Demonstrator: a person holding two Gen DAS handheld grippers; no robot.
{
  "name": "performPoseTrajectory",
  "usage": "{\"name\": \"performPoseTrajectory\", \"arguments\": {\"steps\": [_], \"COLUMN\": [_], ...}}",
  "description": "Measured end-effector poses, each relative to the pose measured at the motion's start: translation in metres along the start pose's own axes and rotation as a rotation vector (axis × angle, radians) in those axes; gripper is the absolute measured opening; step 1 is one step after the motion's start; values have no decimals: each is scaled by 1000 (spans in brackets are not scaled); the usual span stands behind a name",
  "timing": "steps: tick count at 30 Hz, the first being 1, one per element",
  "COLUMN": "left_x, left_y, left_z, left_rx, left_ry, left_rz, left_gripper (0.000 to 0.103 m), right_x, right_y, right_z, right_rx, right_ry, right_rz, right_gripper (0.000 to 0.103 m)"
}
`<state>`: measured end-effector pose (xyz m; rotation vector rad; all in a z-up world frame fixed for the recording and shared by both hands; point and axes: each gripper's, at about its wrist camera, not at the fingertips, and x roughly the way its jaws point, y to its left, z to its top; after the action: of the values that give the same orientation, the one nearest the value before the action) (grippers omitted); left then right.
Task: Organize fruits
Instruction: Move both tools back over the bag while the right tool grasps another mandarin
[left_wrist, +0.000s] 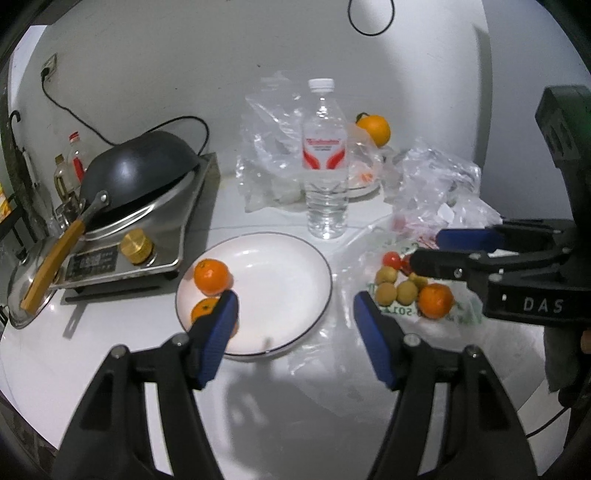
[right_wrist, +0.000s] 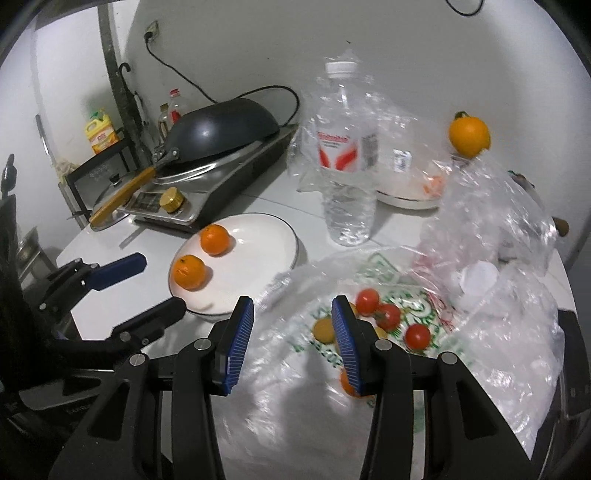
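Over the plate (left_wrist: 295, 254), the left gripper (left_wrist: 293, 314) tilts down, jaws wide and empty; beside the plate, the right gripper (right_wrist: 292, 325) tilts over the bag (right_wrist: 388, 295), jaws narrower, empty.

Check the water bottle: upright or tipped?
Upright. The water bottle stands on its base behind the plate, cap on top.

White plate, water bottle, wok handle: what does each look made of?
White plate: probably glazed ceramic; glossy white with a thin dark rim line. Water bottle: clear thin plastic, ribbed, with a white cap and a printed label. Wok handle: looks like wood; a matte tan bar joined to a metal neck.
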<state>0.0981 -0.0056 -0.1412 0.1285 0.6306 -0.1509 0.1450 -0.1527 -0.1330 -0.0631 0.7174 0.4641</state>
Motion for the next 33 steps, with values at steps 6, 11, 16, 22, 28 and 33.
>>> {"name": "performPoseTrajectory", "arguments": {"steps": [6,11,16,22,28,33], "left_x": [3,7,12,17,25,31], "left_y": [-14,-27,-39,-50,-57,-62], "left_z": [1,2,3,6,7,7], "left_rx": [22,42,66,91,103,119], "left_ry": [10,20,31,40,54,65], "left_rz": [-6,-17,-25,-27,-24,-21], "left_gripper": [66,66,66,66,66,66], "right_x": [-1,3,14,26,33,41], "right_y": [-20,-34,-44,-54,-56,-54], "right_z": [-16,-29,-41,-48,-50,-51], "right_rx": [29,43,49,59,52,30], "right_ry": [19,44,79,106,122,140], "right_rz": [-19,-36,-43,-33,-17,-16], "right_gripper": [47,47,48,48,48,48]}}
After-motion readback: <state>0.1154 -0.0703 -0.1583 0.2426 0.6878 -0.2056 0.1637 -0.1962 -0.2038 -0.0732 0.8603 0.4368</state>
